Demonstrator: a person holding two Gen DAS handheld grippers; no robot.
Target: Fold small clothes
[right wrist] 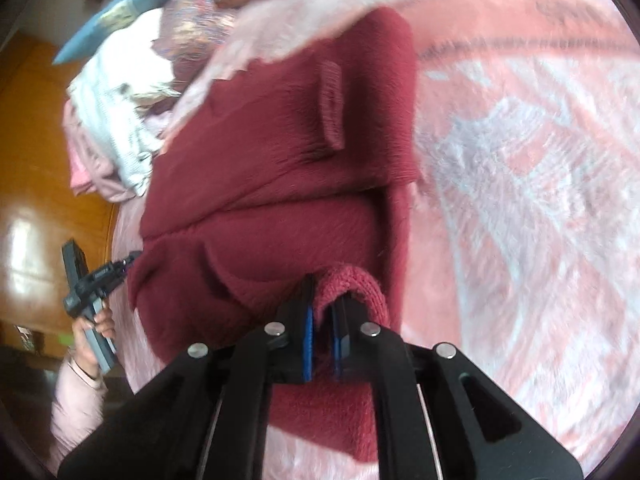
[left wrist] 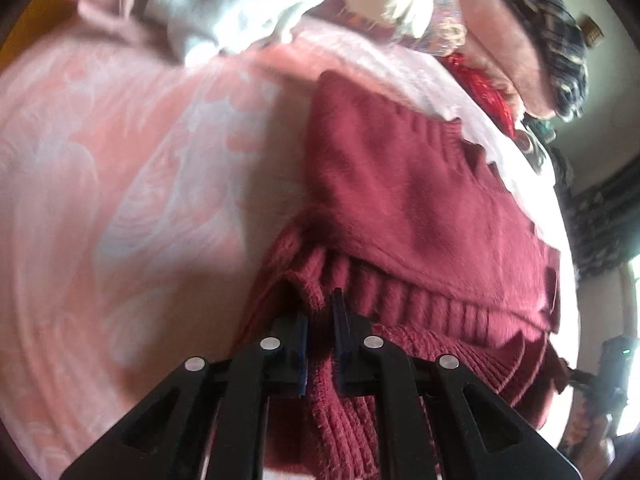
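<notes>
A small dark red knit sweater (left wrist: 408,200) lies on a pink patterned blanket (left wrist: 120,184). My left gripper (left wrist: 320,312) is shut on its ribbed hem, which bunches between the fingers. In the right wrist view the same sweater (right wrist: 260,184) spreads ahead, with a small flap on its upper part. My right gripper (right wrist: 324,300) is shut on a folded ribbed edge of the sweater. The left gripper (right wrist: 120,266) shows at the sweater's left edge, held by a hand in a pink sleeve.
A pile of white and pink clothes (left wrist: 224,12) lies at the far side of the blanket, also in the right wrist view (right wrist: 116,120). A red item (left wrist: 484,88) and dark checked fabric (left wrist: 556,32) lie at the right. An orange wooden floor (right wrist: 36,184) is at the left.
</notes>
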